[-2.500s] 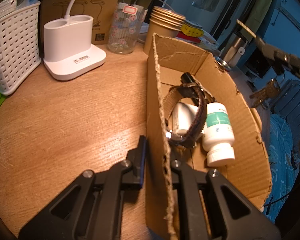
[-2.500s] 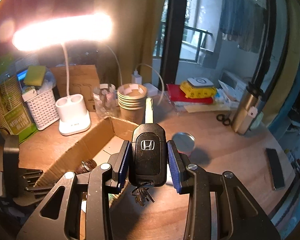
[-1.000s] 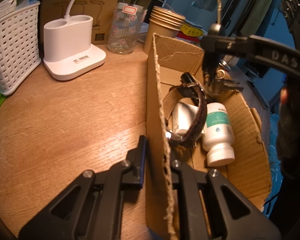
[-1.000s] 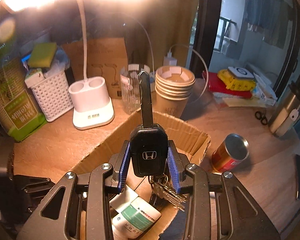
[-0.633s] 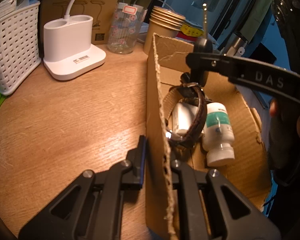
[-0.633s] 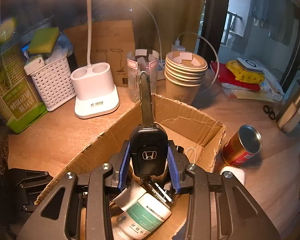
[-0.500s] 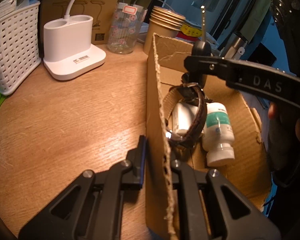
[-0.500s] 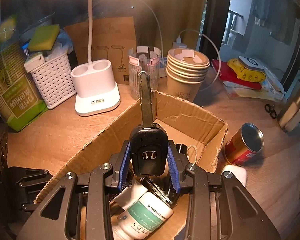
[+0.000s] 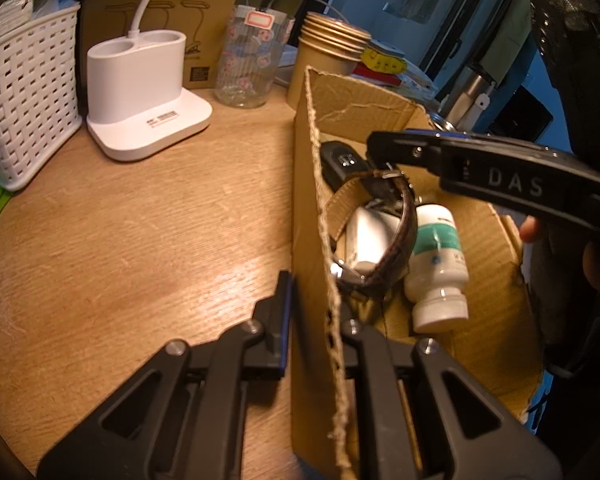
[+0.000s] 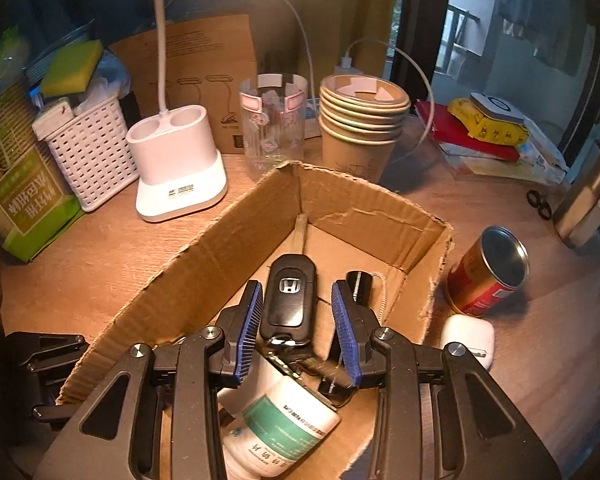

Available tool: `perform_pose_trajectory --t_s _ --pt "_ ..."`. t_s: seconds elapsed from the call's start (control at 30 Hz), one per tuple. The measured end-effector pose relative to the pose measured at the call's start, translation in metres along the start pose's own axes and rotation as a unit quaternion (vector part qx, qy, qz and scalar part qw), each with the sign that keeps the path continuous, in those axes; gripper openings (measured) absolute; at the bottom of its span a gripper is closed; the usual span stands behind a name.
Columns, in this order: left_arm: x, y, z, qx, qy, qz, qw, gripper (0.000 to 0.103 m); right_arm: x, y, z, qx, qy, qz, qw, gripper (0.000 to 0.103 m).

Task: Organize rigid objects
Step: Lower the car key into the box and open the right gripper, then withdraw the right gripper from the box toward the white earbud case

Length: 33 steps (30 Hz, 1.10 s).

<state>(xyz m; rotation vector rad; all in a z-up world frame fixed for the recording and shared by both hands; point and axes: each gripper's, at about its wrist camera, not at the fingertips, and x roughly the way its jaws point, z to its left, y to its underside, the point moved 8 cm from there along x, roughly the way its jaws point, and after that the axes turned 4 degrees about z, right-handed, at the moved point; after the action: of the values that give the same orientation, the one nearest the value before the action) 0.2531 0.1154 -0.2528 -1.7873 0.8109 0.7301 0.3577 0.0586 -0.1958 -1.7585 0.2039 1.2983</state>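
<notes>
An open cardboard box (image 10: 260, 216) stands on the wooden table. My left gripper (image 9: 314, 300) is shut on the box's near wall (image 9: 312, 200), one finger inside and one outside. My right gripper (image 10: 296, 300) reaches down into the box. A black car key fob (image 10: 288, 296) lies flat on the box floor between its blue pads, with a gap on each side, blade toward the far corner. In the left wrist view the fob (image 9: 340, 160) lies just past the right gripper's finger (image 9: 460, 160). A brown-strapped watch (image 9: 396, 248) and a white pill bottle (image 9: 440, 264) also lie in the box.
Behind the box stand a white lamp base (image 9: 144, 92), a white basket (image 9: 24, 96), a glass jar (image 9: 248, 64) and stacked paper cups (image 9: 332, 48). Right of the box are a red can (image 10: 488, 276), a white earbud case (image 10: 468, 336) and a metal flask (image 10: 584, 204).
My right gripper has sunk into the box. The key fob, held upright between its pads before, now lies flat on the box floor. The left gripper has not moved.
</notes>
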Motion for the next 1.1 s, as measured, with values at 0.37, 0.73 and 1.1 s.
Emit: perform_pose_trajectory --t_s 0.37,0.73,1.1 --pt "0.001 0.000 0.000 0.000 0.000 0.000 1.0000 0.010 -0.017 0.004 -0.004 0.003 0.011 -0.014 1.000 0.039" --pt "0.000 0.000 0.000 0.000 0.000 0.000 1.0000 0.010 -0.051 0.012 -0.023 0.027 0.043 -0.048 0.998 0.039" --pt "0.000 0.000 0.000 0.000 -0.002 -0.001 1.0000 0.010 -0.076 0.043 -0.062 0.060 0.109 -0.061 0.990 0.052"
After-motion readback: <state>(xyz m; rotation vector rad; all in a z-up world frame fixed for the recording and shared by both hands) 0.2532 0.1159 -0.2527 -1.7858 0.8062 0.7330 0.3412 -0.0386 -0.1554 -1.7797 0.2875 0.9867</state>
